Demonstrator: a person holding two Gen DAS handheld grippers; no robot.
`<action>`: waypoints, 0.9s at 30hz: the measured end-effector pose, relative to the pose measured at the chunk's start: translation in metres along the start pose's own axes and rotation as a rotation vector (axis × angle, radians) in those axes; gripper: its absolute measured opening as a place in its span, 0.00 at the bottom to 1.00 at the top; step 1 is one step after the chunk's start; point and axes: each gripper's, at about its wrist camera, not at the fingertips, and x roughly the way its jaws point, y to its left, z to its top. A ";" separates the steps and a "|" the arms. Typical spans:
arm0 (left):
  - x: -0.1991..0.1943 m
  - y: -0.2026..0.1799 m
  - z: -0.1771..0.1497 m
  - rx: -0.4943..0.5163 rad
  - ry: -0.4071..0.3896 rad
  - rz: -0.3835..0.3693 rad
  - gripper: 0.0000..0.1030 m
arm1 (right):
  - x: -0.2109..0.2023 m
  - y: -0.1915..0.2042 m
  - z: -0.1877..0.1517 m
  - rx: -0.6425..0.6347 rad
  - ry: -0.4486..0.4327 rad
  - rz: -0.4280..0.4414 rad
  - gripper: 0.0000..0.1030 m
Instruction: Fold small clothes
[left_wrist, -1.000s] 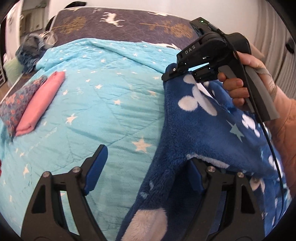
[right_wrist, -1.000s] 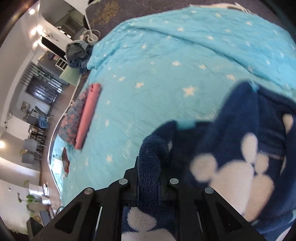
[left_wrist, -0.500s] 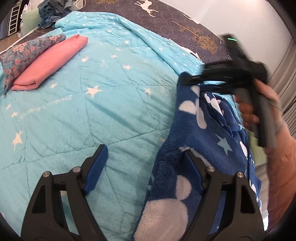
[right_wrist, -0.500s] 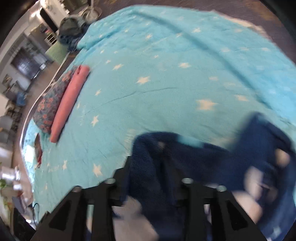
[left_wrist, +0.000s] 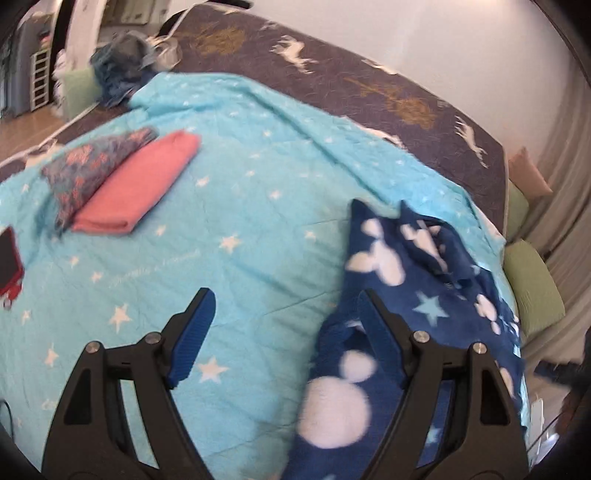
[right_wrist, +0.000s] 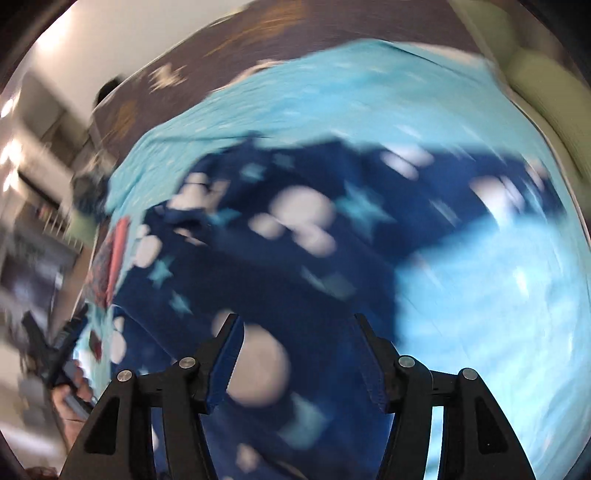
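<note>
Folding the blue fleece garment (left_wrist: 413, 284) is at a release-and-regrip point, by the look of it: the piece lies loosely doubled on the turquoise star blanket (left_wrist: 240, 206), toward its right edge, with a ridge of fabric standing up along its far end. The right gripper (right_wrist: 295, 354) has just been opening its jaws and now stands parted above the fleece, pads clear of the cloth, nothing pinched between them, though that view is heavily blurred. The left gripper (left_wrist: 284, 325) also stands wide, its right finger (left_wrist: 376, 332) at the garment's near left edge, its left finger over bare blanket; it grips nothing. The next move probably calls for catching a fresh edge or corner and smoothing the bunched ridge flat. A folded pink piece (left_wrist: 136, 192) and a patterned one (left_wrist: 92, 170) lie well apart at far left.
</note>
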 end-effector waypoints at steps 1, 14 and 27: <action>0.001 -0.012 0.005 0.032 0.014 -0.029 0.77 | -0.003 -0.013 -0.012 0.044 -0.003 -0.001 0.59; 0.110 -0.047 -0.020 0.083 0.226 -0.038 0.77 | 0.031 -0.006 -0.071 -0.013 0.005 0.032 0.57; 0.059 -0.119 -0.011 0.210 0.183 -0.051 0.81 | -0.024 -0.091 -0.032 0.253 -0.247 0.118 0.70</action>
